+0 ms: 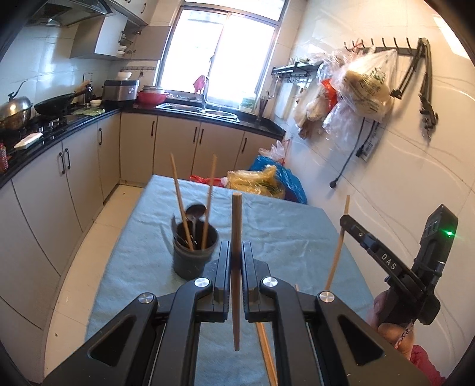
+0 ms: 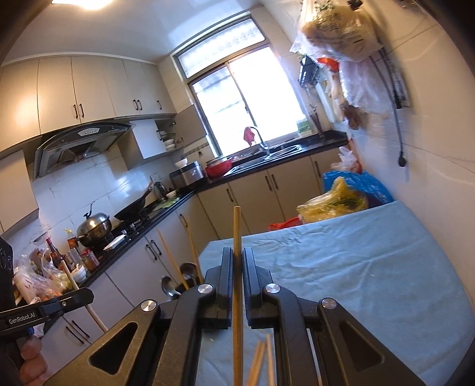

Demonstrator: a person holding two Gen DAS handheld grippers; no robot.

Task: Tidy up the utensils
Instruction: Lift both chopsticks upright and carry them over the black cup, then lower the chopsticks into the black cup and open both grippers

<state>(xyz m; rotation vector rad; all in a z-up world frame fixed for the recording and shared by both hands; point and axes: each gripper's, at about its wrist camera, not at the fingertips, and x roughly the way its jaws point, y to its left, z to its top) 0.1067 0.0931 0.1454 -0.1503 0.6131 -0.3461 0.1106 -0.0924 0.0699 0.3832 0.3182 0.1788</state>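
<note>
Clamping one chopstick (image 1: 236, 267) each, both hand-held grippers (image 1: 236, 252) close; only left view shows the cup (image 1: 194, 252) whole.

In the left wrist view, the loose chopsticks (image 1: 267, 353) on the surface (image 1: 297, 234) are cut off by the bottom edge and partly hidden behind the left hand-held gripper (image 1: 236, 252). The lower ends of the chopsticks and the spoon (image 1: 196, 212) are hidden inside the dark cup (image 1: 193, 261). In the right wrist view, the cup is almost fully hidden behind the right hand-held gripper (image 2: 237, 258). The bags (image 2: 335, 26) at the upper right are blurred and cut off by the top edge.
</note>
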